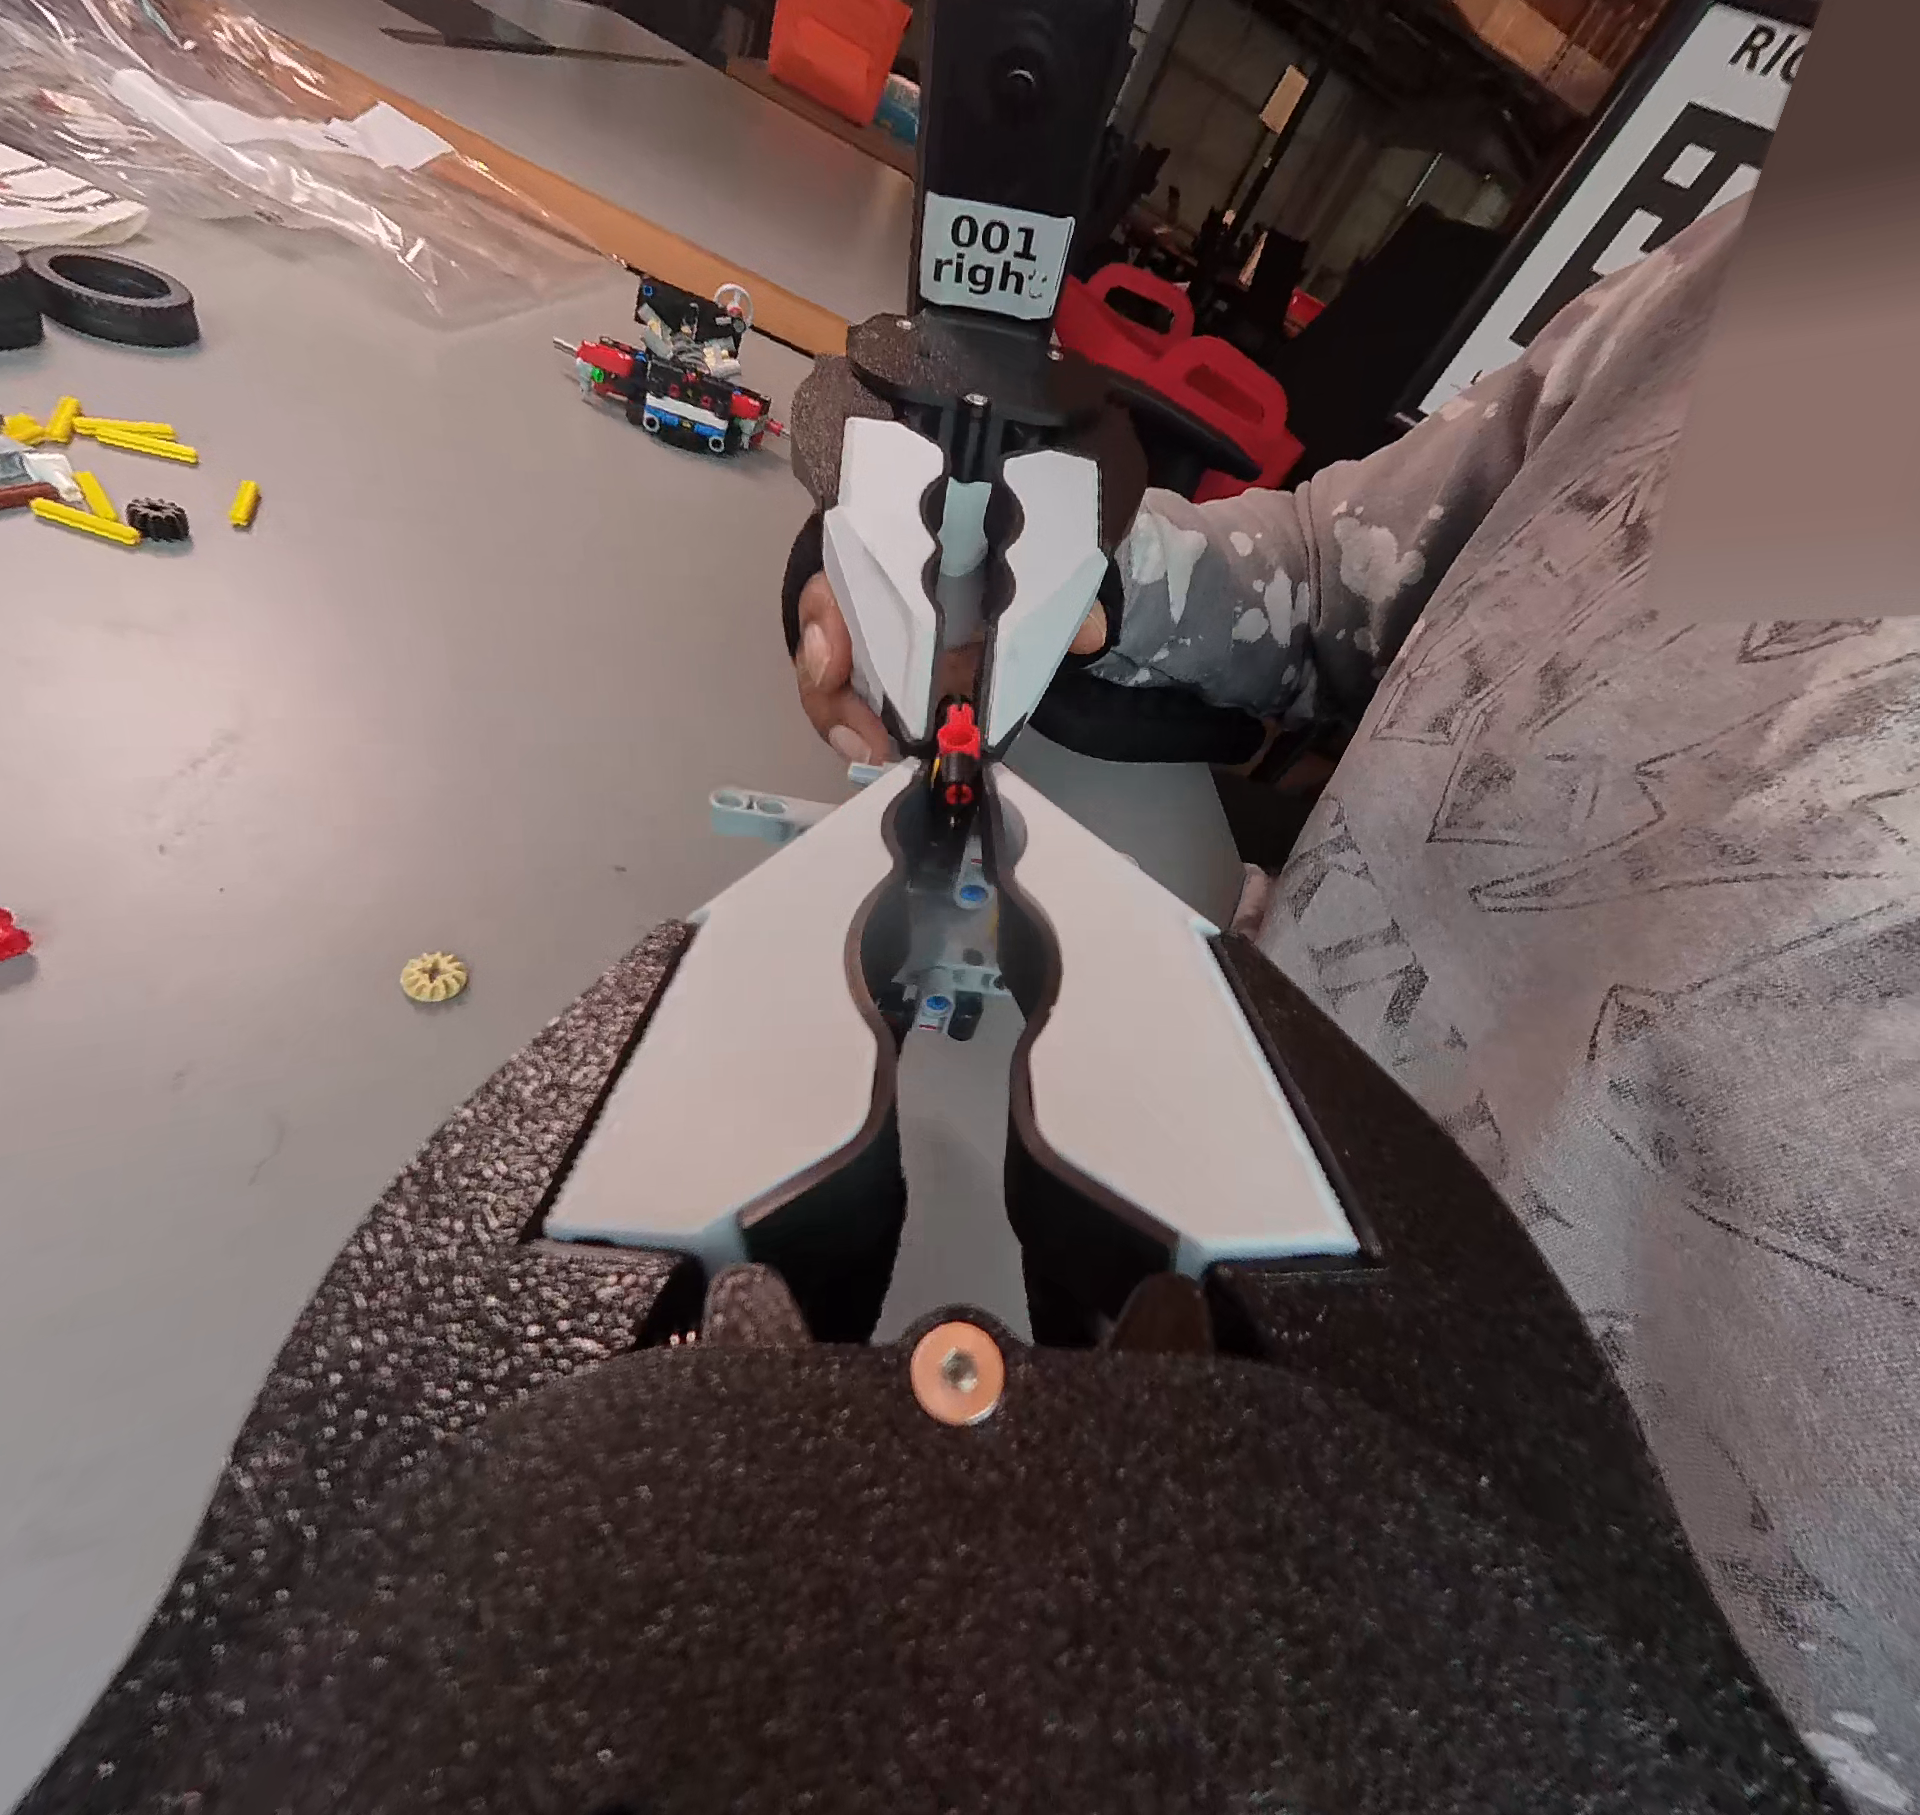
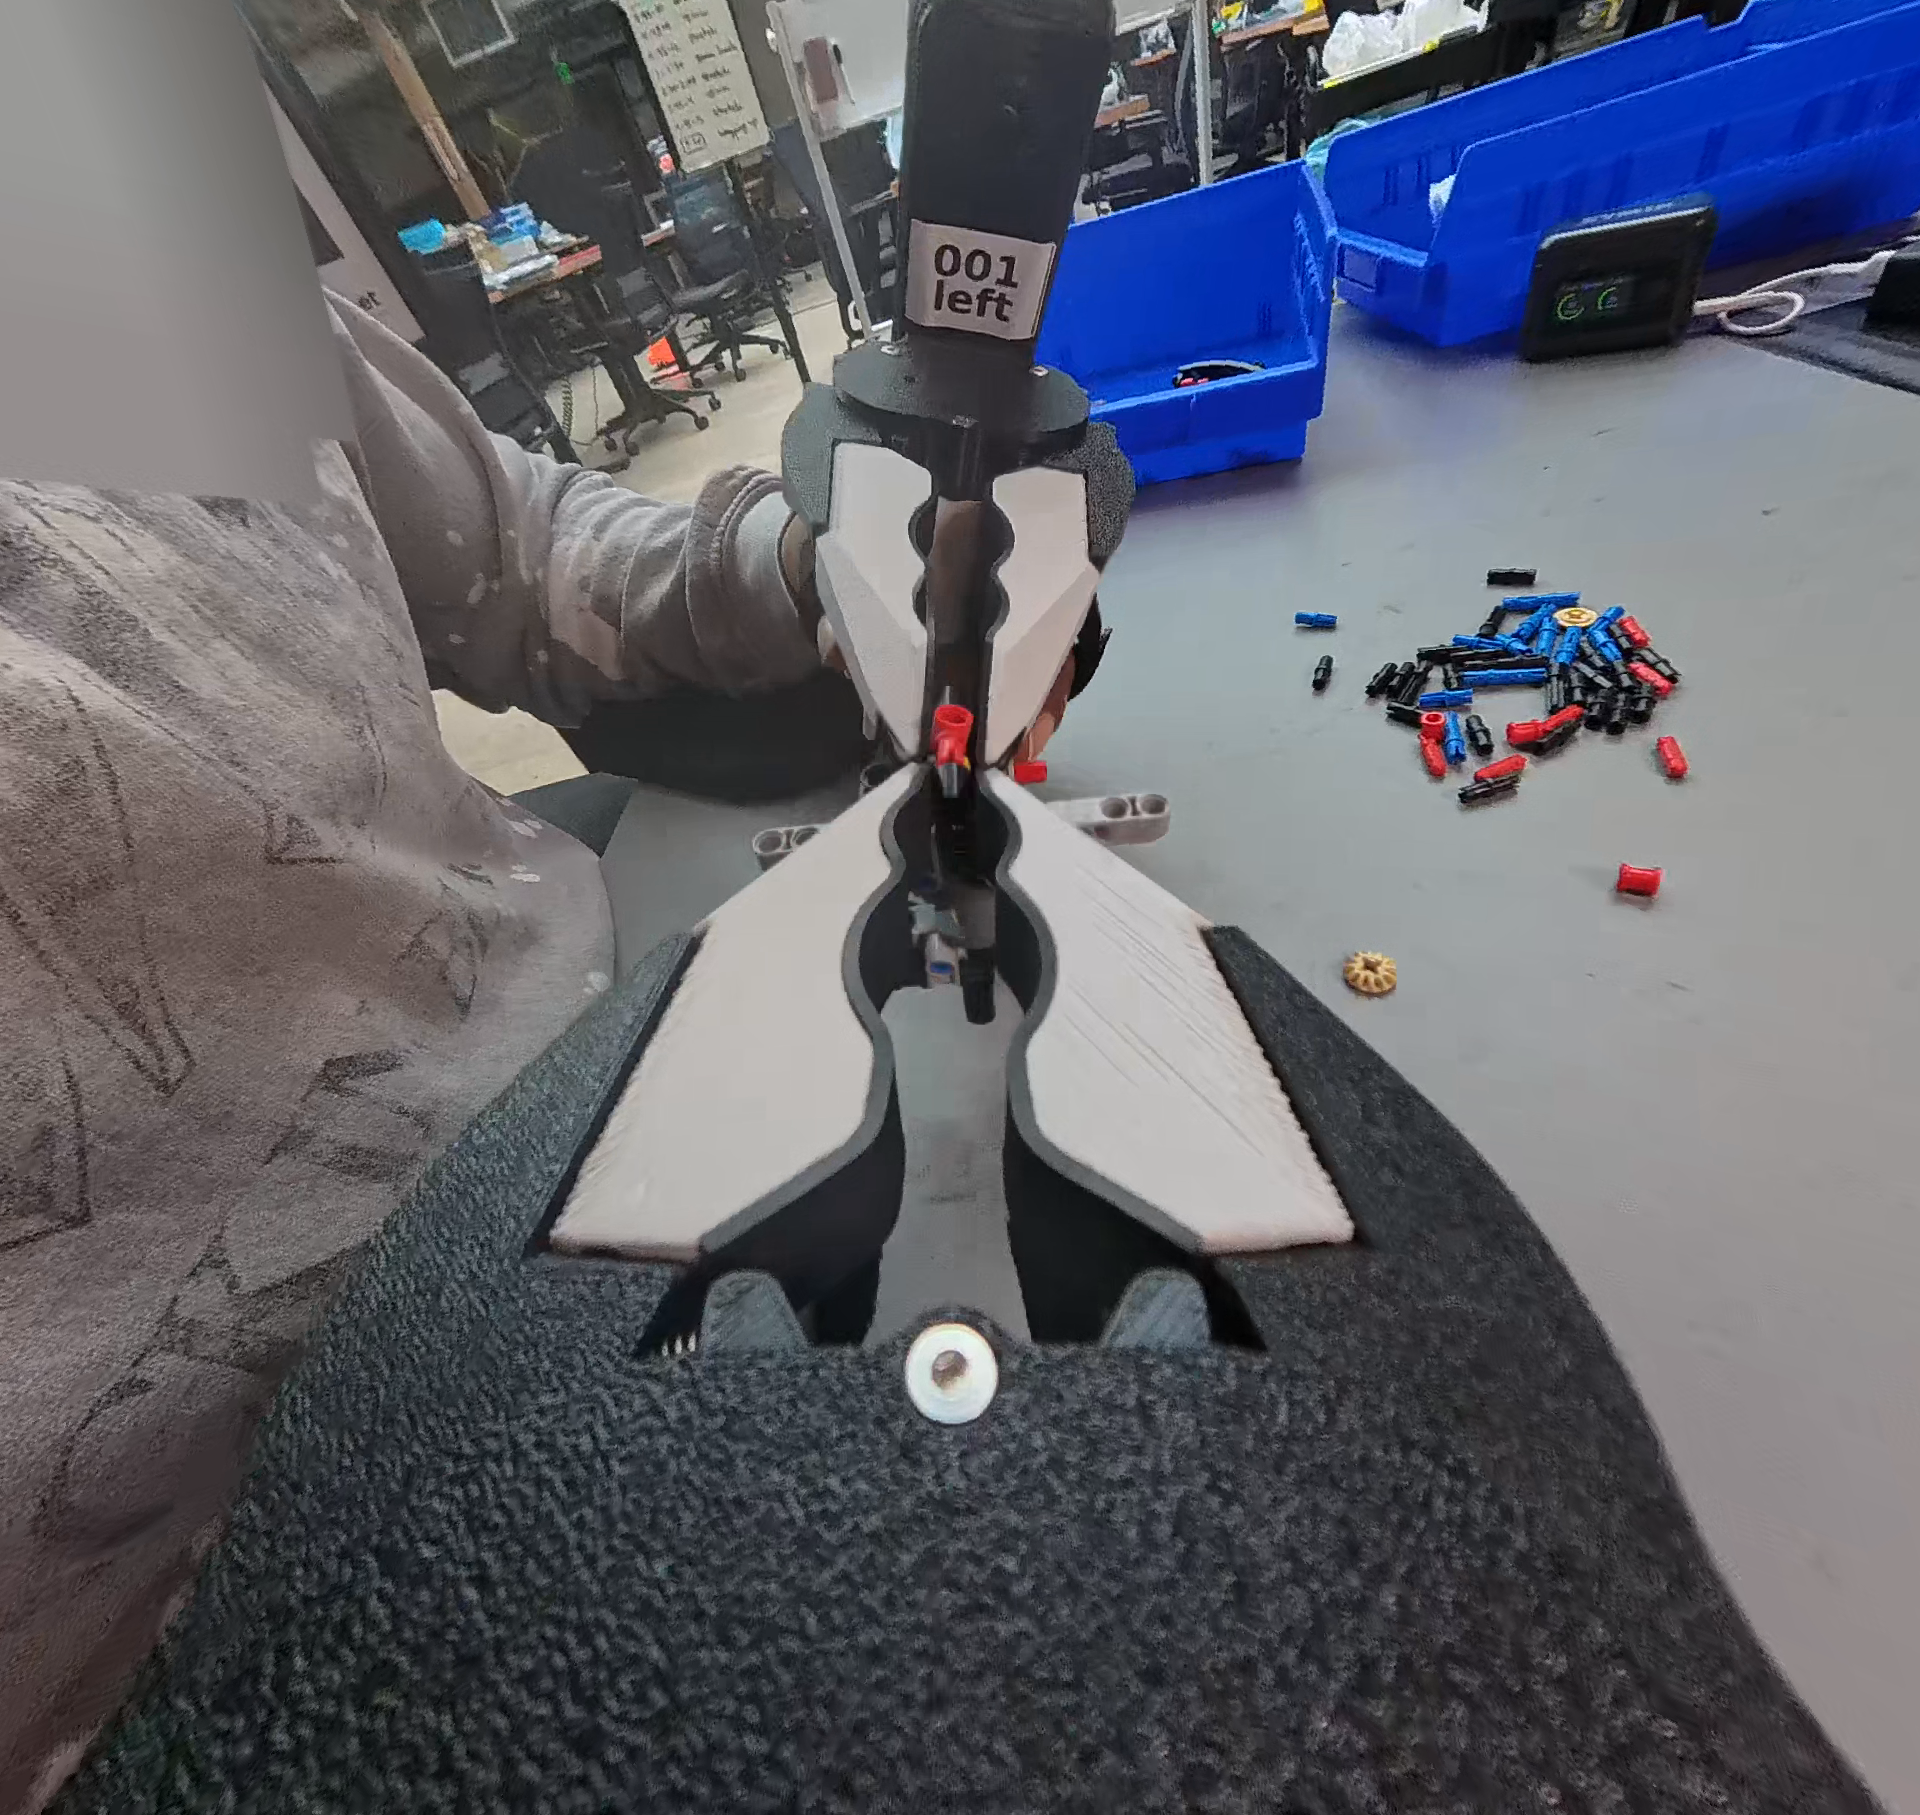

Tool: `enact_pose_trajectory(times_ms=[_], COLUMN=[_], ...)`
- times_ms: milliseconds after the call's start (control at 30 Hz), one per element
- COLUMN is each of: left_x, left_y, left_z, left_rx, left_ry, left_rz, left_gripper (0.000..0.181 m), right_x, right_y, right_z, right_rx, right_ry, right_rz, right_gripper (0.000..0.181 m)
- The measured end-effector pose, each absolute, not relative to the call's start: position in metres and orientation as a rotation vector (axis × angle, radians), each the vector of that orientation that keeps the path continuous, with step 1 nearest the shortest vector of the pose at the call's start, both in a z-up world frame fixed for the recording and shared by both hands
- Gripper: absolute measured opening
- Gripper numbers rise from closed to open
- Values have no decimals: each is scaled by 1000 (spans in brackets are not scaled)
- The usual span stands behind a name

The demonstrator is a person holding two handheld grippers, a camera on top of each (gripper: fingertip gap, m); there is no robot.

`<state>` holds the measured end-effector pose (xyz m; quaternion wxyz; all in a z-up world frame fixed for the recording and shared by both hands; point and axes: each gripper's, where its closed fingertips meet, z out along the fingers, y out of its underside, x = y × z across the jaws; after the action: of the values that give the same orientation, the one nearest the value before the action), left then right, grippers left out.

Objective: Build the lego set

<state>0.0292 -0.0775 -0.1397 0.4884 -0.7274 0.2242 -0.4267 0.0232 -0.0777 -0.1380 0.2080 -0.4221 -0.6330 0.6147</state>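
The left hand-held gripper (image 1: 954, 789) is closed on a small grey and black lego assembly (image 1: 951, 955); the right hand-held gripper (image 2: 948, 778), tip to tip with it, pinches the red pin (image 2: 950, 731) above the grey bench (image 1: 312, 726).

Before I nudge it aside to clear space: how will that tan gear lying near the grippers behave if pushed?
The tan gear lies flat on the grey table, so it should slide, not roll. It looks like small, light plastic, so a nudge may send it skittering. If tipped on edge, its round shape might roll.
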Motion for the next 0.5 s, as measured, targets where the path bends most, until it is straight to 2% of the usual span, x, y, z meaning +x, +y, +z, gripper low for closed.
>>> enact_pose_trajectory(times_ms=[100, 167, 200, 300, 500], left_x=[32, 29, 27, 30, 31], left_y=[-80, -81, -81, -87, -91], left_z=[-143, -141, -141, -154, -158], left_rx=[-1789, -1805, -1819, -1907, -1925], left_ry=[576, 602, 630, 800, 833], left_rz=[-1022, -983, -937, -777, -722], left_gripper=[10, 24, 25, 13, 6], right_x=[25, 28, 27, 24, 24], right_y=[-80, -83, -82, -89, -93], right_z=[-143, -151, -155, -155, -158], right_rx=[-1127, -1114, -1103, -1082, -1018], right_ry=[-1824, -1918, -1949, -2012, -2109], right_rz=[1635, 1561, 1491, 1428, 1270], right_gripper=[6, 6, 6, 6, 6])
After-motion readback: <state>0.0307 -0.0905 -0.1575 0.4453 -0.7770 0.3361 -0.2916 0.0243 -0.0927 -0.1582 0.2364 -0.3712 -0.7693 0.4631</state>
